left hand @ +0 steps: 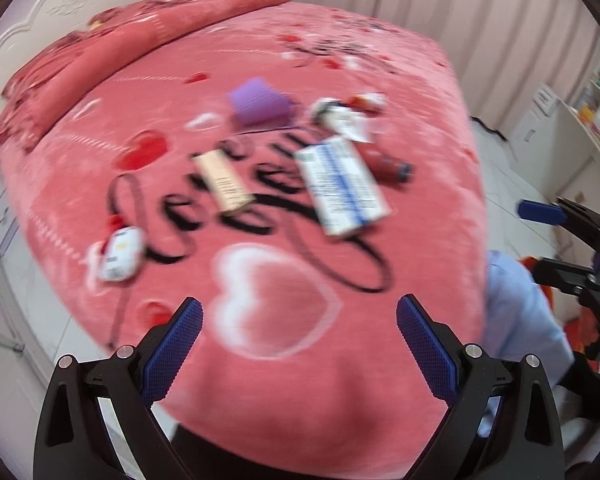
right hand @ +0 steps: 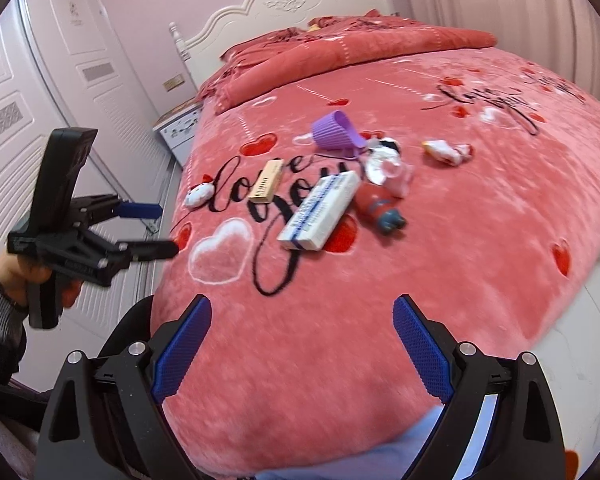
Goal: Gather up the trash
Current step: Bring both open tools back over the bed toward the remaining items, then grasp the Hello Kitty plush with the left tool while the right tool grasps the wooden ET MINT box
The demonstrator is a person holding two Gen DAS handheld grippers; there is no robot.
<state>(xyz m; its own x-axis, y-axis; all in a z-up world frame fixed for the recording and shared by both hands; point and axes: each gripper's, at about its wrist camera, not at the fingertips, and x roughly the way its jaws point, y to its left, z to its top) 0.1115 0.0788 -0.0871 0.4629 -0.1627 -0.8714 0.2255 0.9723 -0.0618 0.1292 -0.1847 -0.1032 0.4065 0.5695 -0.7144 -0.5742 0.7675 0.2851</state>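
Right wrist view shows your right gripper (right hand: 302,344) and left gripper (right hand: 160,228) both spread and empty over the pink plush bedspread's (right hand: 460,240) near edge, because the trash, including the white-and-blue cardboard box (right hand: 320,212), lies mid-bed beyond.

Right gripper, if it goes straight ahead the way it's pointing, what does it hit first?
Probably the bare blanket. The right gripper is open and empty, angled down at the bed; the white box lies farther along, though depth is unclear.
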